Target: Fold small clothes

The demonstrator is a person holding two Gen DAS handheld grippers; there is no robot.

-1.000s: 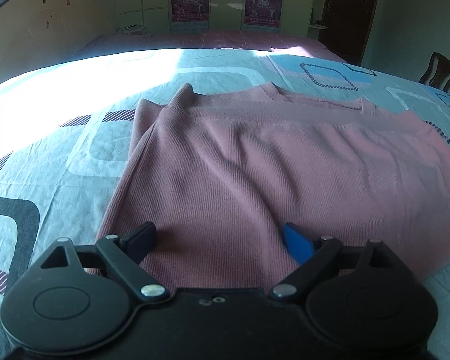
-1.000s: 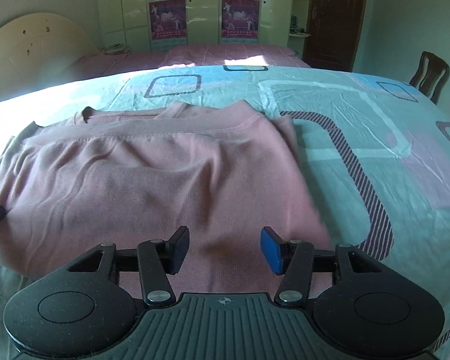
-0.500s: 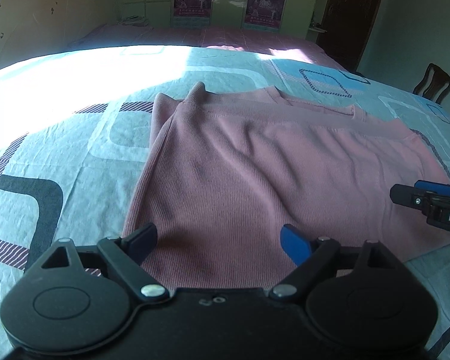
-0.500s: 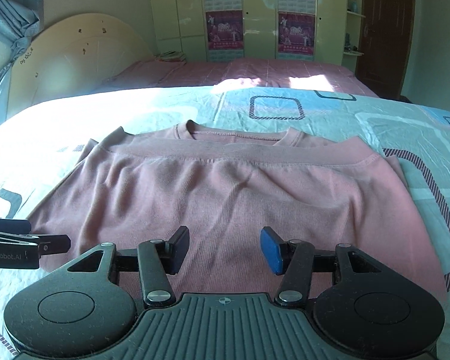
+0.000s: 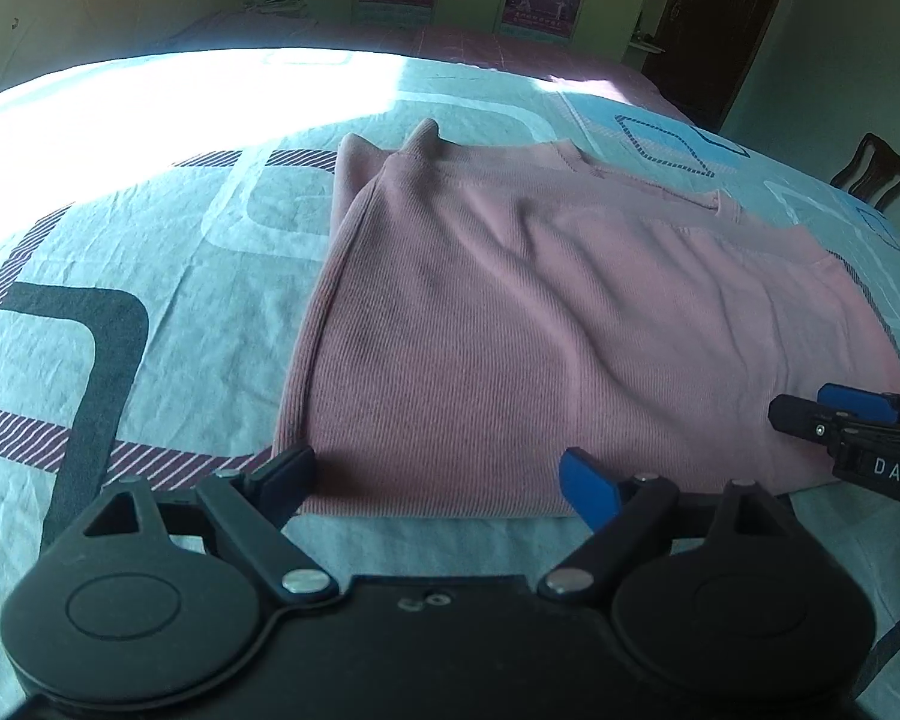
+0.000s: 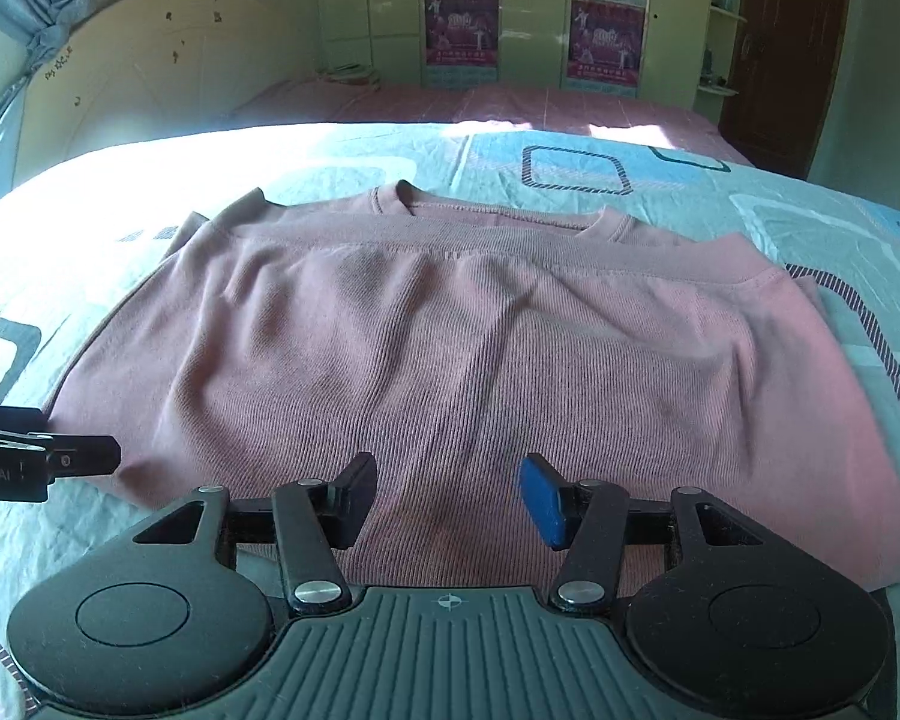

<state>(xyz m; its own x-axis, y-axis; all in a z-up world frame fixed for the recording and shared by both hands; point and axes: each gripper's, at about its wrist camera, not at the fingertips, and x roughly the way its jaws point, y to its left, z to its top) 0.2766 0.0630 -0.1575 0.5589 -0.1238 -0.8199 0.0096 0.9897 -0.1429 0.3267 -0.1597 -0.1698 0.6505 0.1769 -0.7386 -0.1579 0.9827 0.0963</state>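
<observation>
Since a second ago both views have swung: the right gripper (image 6: 447, 495) now faces the top's (image 6: 450, 372) middle, not its right end, and its tip has entered the left view at 3 o'clock. The left gripper (image 5: 435, 480) sits at the near-left corner. Both jaws gape, empty. The pink ribbed top lies folded on the bedsheet (image 5: 150, 252), neckline at 12 o'clock.

one pink sweater (image 6: 468, 372); two claws, left claw (image 5: 438, 483), right claw (image 6: 447, 495); two posters (image 6: 461, 24); one chair (image 5: 870, 171)
</observation>
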